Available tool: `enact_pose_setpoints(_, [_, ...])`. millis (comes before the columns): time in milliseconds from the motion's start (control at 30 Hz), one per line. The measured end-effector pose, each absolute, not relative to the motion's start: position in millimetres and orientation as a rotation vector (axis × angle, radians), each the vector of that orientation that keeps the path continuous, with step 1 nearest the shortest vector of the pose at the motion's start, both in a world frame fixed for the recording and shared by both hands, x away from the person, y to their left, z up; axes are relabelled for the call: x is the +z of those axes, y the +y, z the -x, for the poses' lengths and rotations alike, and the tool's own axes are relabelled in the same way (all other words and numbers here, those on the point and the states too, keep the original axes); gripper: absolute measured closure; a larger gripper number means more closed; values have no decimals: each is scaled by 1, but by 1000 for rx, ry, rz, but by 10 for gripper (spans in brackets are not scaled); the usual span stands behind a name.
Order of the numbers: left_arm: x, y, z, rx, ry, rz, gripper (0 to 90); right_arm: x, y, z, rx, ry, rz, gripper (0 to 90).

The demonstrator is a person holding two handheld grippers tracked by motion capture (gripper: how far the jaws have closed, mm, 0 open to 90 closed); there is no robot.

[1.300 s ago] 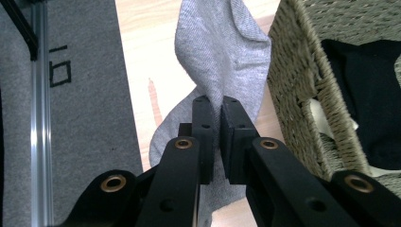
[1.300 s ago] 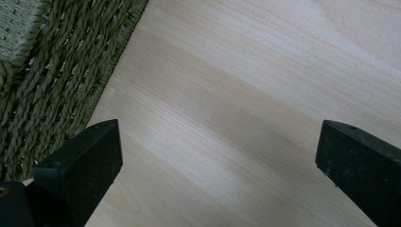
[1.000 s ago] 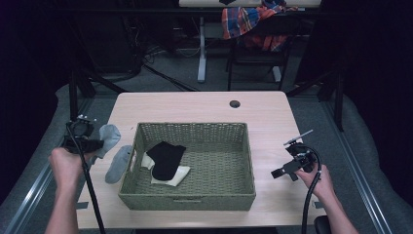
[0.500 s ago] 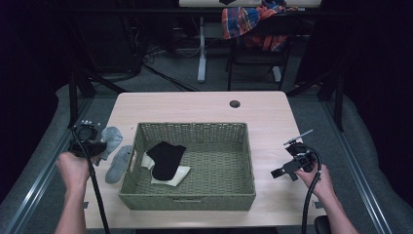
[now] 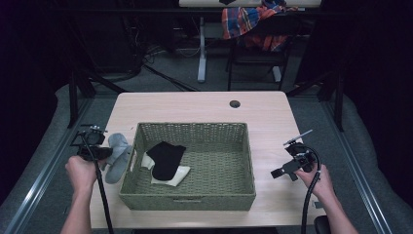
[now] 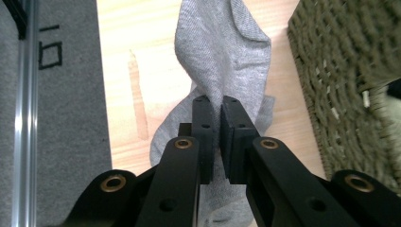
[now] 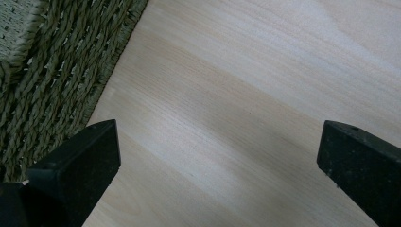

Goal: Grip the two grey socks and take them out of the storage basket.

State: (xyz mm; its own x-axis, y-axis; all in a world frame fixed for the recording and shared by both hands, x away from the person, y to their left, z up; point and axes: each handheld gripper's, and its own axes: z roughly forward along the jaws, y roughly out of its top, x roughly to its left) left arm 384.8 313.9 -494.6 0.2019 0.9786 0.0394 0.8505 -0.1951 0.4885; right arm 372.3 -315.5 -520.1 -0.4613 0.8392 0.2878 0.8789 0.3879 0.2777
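Sock (image 6: 222, 52) pinched in left hand-held gripper (image 6: 221, 101), clear in its own view; lies lengthwise along basket (image 5: 187, 202) on desk (image 5: 195, 105). Right hand-held gripper (image 7: 217, 165) open, empty.

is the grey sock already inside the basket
No, the grey sock lies on the table left of the basket, pinched by the left tongs.

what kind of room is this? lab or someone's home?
Most likely a lab or recording workspace, not a home. A bare wooden table stands in a dark room with aluminium rails along the grey floor, cables and stand legs lie behind it, and a woven basket of socks sits staged in the middle.
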Motion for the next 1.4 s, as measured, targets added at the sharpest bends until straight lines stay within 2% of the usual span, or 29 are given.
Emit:
enact_pose_setpoints(700, [-526, 323, -392, 320, 1760, -2110, 856, -520, -312, -372, -584, -2551, 1543, 1])
enact_pose_setpoints(867, [-533, 324, -396, 270, 1779, -2119, 823, -523, -310, -370, -652, -2507, 1593, 1])
enact_pose_setpoints(1033, [-533, 327, -396, 230, 1778, -2124, 682, -519, -313, -373, -579, -2552, 1533, 2])
enact_pose_setpoints(1133, [-530, 329, -395, 221, 1777, -2130, 555, -522, -312, -371, -629, -2522, 1584, 2])
enact_pose_setpoints(1333, [-511, 330, -386, 298, 1803, -2100, 195, -519, -314, -371, -606, -2542, 1551, 3])
enact_pose_setpoints(1400, [-504, 330, -382, 303, 1801, -2113, 140, -520, -314, -369, -637, -2522, 1596, 3])
